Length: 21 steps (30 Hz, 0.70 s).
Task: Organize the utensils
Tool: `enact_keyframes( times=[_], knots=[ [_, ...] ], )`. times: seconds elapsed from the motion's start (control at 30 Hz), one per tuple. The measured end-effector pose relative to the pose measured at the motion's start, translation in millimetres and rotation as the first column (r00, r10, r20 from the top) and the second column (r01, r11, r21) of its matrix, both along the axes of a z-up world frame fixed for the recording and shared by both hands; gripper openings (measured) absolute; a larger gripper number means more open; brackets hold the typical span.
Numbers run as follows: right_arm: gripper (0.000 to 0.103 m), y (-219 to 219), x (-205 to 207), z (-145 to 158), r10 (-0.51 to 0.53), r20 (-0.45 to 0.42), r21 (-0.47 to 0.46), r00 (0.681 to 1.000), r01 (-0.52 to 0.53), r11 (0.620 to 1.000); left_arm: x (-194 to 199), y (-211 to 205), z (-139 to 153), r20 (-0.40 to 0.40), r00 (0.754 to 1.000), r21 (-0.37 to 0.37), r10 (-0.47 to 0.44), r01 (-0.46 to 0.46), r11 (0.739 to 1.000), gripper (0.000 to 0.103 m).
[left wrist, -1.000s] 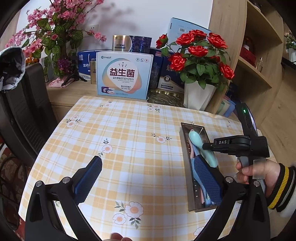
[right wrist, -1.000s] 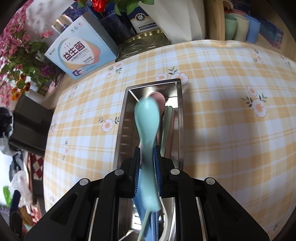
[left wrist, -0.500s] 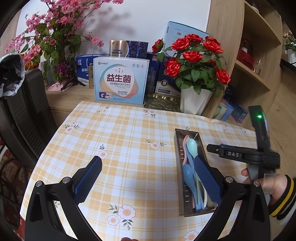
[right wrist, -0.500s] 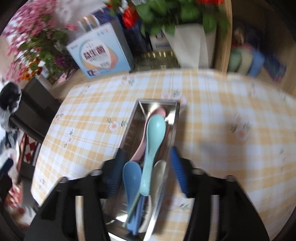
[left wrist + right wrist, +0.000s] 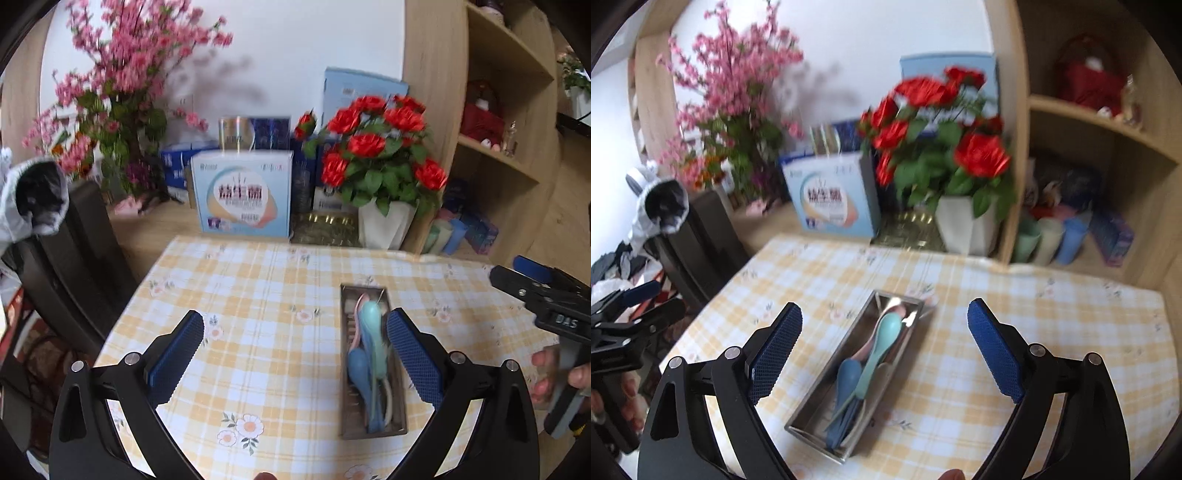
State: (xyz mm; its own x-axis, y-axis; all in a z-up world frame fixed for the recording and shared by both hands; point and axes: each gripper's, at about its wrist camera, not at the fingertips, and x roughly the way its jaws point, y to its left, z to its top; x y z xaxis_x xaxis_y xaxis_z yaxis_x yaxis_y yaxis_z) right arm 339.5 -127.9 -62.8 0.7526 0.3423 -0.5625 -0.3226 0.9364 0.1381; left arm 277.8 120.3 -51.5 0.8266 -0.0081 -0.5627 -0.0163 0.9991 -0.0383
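— How is the right hand-held gripper set?
— Its jaws are opening, already wide apart, with nothing between the blue pads. It hangs above the table, tilted down.
— And the left hand-held gripper?
— Also spread wide and empty, tilted down, off the table.
— Any hands in view?
— In the left wrist view, fingers of the right hand wrap the right gripper's handle. In the right wrist view, fingers of the left hand grip the other handle.
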Motion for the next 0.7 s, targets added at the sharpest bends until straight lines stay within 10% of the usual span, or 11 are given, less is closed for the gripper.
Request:
enact_keyframes(
  times=[0.7],
  knots=[
    [0.088,-119.0,-109.6,90.2,-0.239,0.147,0.071,0.96,0.23,0.971,-63.1,-107.4,101.0,0.219,0.967,0.04,-0.131,0.125,0.991,0.097]
  ],
)
